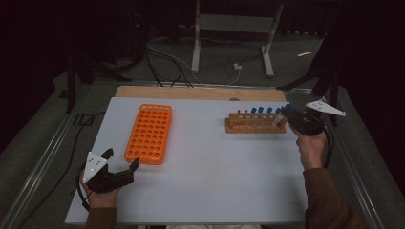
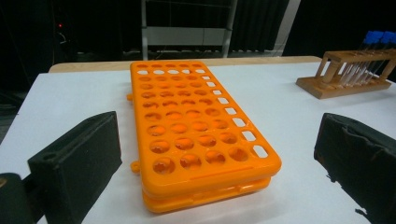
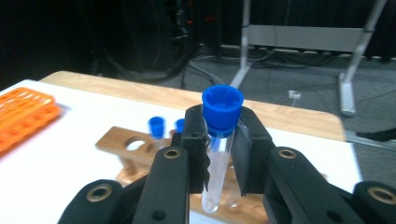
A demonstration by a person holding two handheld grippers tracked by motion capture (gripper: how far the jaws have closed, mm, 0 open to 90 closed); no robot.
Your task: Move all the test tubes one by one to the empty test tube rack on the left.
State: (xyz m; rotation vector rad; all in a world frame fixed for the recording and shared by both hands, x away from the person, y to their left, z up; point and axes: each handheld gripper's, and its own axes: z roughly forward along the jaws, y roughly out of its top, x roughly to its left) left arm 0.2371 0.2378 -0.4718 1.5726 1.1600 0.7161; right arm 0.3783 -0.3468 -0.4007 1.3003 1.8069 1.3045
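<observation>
The right hand reaches forward along the table's right edge, forearm coming in from below, and holds the right gripper at the right end of the wooden rack, pointing left toward it. Its jaws are clamped on a tube: the pads press the clear body just under the cap. The tube is a clear, round-bottomed test tube, seemingly empty, with a blue ribbed cap. It stands nearly upright between the jaws, its bottom hanging over the rack's end. In the high view it shows tilted at the rack's right end. Other blue-capped tubes stand in a row in the rack.

The left hand rests near the table's front left corner, holding the left gripper aimed at the orange tray. Its jaws stand wide apart with nothing between them, and the tray lies just ahead, all of its wells unfilled.
</observation>
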